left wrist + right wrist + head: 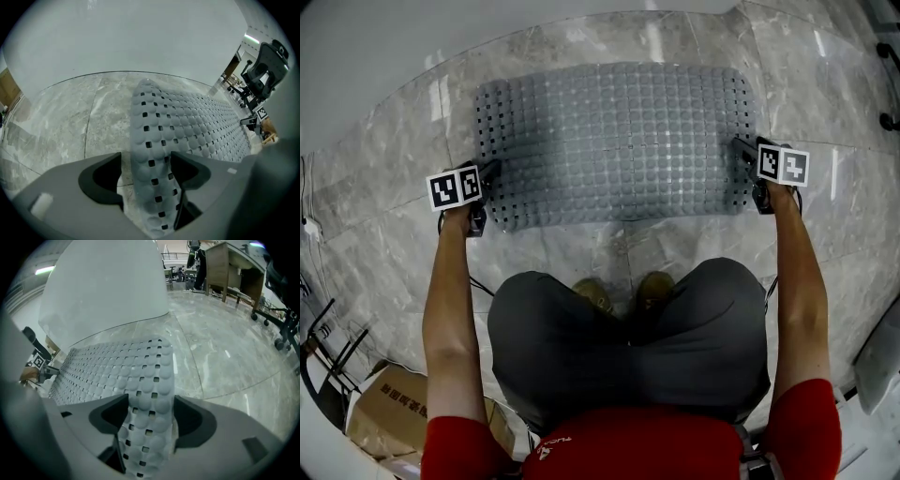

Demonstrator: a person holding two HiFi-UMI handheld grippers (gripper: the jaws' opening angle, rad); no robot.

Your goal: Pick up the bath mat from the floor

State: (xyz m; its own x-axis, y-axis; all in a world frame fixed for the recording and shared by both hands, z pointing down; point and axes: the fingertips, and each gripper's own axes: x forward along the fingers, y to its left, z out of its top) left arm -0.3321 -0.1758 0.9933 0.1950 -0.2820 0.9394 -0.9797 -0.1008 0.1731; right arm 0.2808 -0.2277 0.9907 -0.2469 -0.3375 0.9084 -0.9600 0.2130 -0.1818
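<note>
Squarely in front of me, the bath mat (614,141) lies on the marble floor (609,246) just beyond my shoes (623,292), its long axis running left to right across the head view. I have 1 gripper at each short end: the left gripper (490,173) at the mat's left edge and the right gripper (741,150) at its right edge, both tipped steeply down and neither hand nearer than the other.

Everything about the coming lift turns on those 2 edges. In the left gripper view the mat's end strip runs up through the gap between the jaws, close against the jaw on the mat's side, with a sliver of floor showing beside the other jaw. In the right gripper view the strip nearly fills the gap in the same way. Both pairs of jaws stand spread wide and released, straddling the edge without pinching it, so nothing is held yet. My judgement is that the next move is a close on both ends at once, then a level raise so the middle does not sag and drag.

As for the mat itself, it is pale grey with rounded corners, covered in rows of round bumps broken by small square holes. It looks soft and rubbery, and the rest of it rests flat on the floor.
</note>
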